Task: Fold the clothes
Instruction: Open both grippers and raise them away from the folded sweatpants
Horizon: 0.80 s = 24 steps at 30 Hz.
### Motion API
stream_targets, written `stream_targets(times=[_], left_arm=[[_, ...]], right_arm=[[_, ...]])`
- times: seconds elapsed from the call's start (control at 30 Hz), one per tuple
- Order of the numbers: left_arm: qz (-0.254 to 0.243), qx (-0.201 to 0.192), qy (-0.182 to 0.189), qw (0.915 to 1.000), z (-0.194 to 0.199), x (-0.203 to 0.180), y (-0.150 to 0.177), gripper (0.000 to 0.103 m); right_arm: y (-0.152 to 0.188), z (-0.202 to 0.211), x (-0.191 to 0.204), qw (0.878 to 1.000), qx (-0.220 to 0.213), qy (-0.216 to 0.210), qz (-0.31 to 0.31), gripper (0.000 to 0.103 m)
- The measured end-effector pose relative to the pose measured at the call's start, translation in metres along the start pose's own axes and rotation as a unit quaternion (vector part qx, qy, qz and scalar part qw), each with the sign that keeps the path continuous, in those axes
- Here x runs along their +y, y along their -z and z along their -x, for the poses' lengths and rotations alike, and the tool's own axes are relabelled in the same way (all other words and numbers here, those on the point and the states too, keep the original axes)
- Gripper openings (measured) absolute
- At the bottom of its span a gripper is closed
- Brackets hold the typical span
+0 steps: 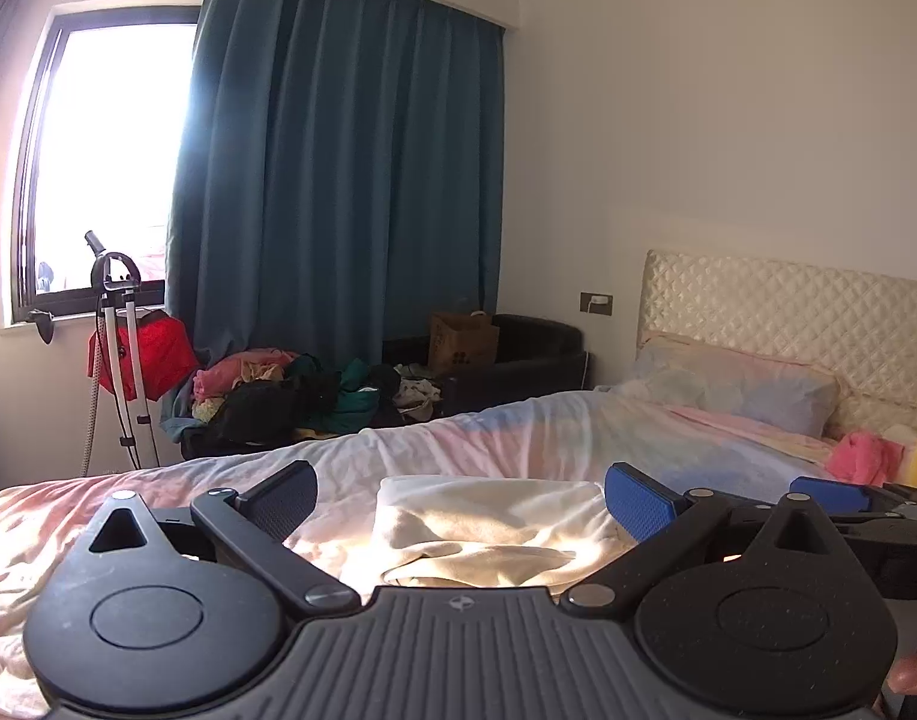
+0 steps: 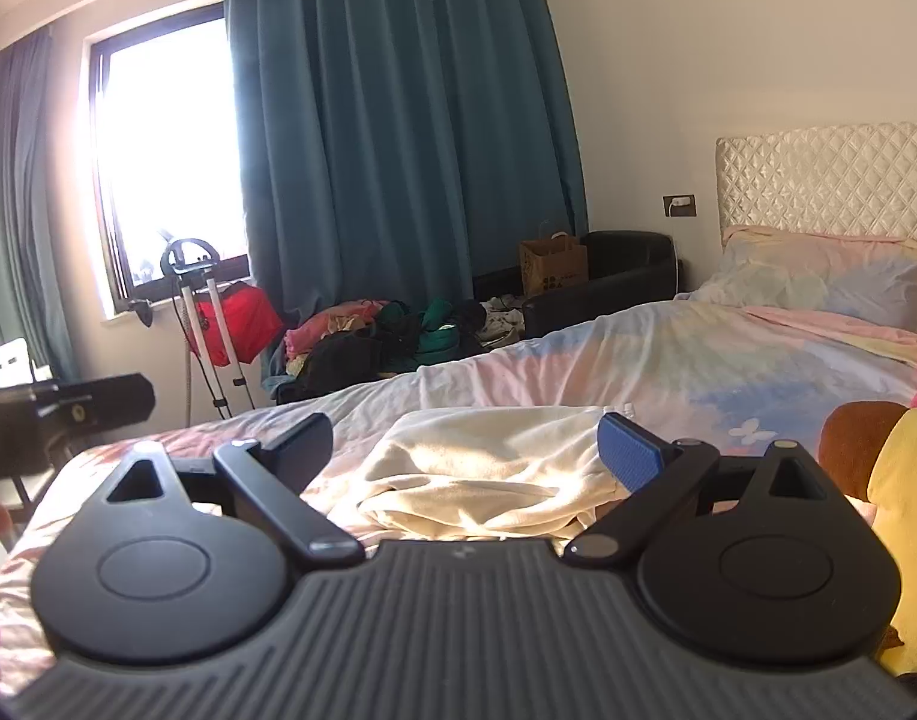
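One cream garment lies crumpled on the pastel bedsheet, in a patch of sunlight. Two grippers face it: the left gripper and the right gripper, each with its two fingers spread wide and nothing between them, the cloth showing in each gap. One pillow rests against the quilted headboard. Beyond the bed, a heap of clothes, one paper bag, one garment steamer stand and teal curtains. A yellow plush toy sits close beside the right gripper.
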<state>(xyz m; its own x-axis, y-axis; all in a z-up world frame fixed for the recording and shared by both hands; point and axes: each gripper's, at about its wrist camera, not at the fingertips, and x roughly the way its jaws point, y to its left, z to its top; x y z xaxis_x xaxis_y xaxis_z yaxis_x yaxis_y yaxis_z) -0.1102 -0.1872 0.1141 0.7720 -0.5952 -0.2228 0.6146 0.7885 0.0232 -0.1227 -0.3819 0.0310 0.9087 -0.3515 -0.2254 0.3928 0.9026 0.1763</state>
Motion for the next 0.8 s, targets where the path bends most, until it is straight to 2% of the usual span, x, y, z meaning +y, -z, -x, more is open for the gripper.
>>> stream_targets(times=[0.13, 0.3, 0.47, 0.8], left_arm=[[0.008, 0.003, 0.003, 1.0, -0.006, 0.002, 0.016, 0.103], [-0.011, 0.018, -0.001, 0.9998, -0.022, 0.001, 0.035, 0.103], [0.006, 0.025, 0.008, 0.9996, -0.035, 0.011, 0.051, 0.103], [0.014, 0.039, -0.01, 0.9991, -0.048, 0.019, 0.06, 0.103]], right_arm=[[0.019, -0.01, 0.005, 1.0, 0.01, 0.01, 0.007, 0.097], [0.035, -0.021, 0.009, 0.999, 0.007, 0.038, 0.023, 0.096], [0.042, -0.025, 0.009, 0.999, 0.012, 0.045, 0.023, 0.096], [0.052, -0.033, 0.009, 0.998, 0.024, 0.058, 0.021, 0.097]])
